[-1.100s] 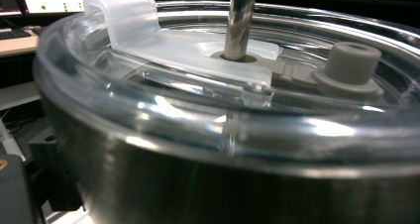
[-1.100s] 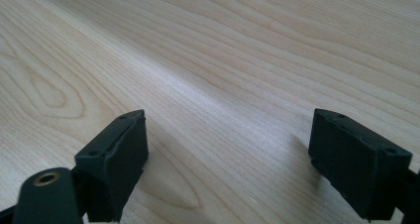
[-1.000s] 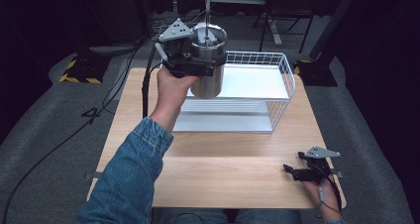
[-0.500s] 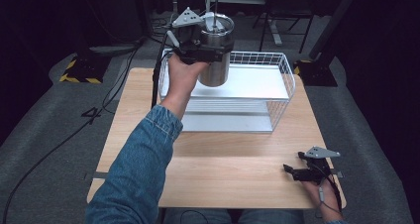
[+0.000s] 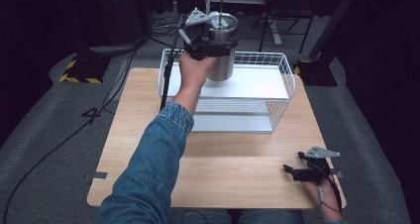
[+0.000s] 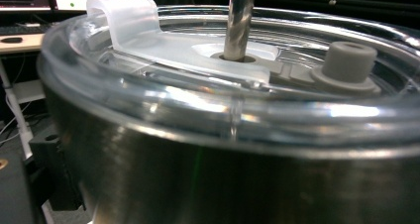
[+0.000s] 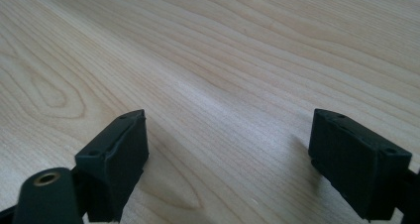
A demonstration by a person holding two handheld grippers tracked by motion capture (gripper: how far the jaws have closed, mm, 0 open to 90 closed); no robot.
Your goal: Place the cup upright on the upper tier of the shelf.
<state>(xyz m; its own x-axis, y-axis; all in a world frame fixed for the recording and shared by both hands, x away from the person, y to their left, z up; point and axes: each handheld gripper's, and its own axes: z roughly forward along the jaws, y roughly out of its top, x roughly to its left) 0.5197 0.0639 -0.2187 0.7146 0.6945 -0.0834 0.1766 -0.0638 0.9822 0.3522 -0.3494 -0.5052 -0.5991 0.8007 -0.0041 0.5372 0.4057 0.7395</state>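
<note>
Left gripper: I see my left gripper (image 5: 214, 46) up high over the back left part of the white wire basket (image 5: 284, 87). It is clenched on the shiny silver metal cup with a clear lid (image 5: 221, 48). The grey three-cornered plate sits on top of the gripper.

Cup: The shiny cup is held up in the air, standing straight. Its bottom hangs above the white floor inside the basket. I cannot tell if it touches the floor.

Lid: In the left gripper view the clear plastic lid (image 6: 208, 92) is very close. A thin metal straw (image 6: 238, 21) stands up through a hole in the middle of it. A milky white flap (image 6: 148, 33) lies across the lid, and a small grey round plug (image 6: 345, 63) sits beside the straw.

Basket: The wire basket stands on the far half of the light wooden table (image 5: 148, 135). It is wide and low, with a white bottom.

Right gripper: My right gripper (image 5: 293, 170) rests low at the near right corner of the table, well apart from the basket. Its two black jaws are spread wide with nothing in them. In the right gripper view I see bare wood between the jaws.

Arm: The arm with the blue denim sleeve (image 5: 148, 169) reaches from the near edge across the table to the cup.
</note>
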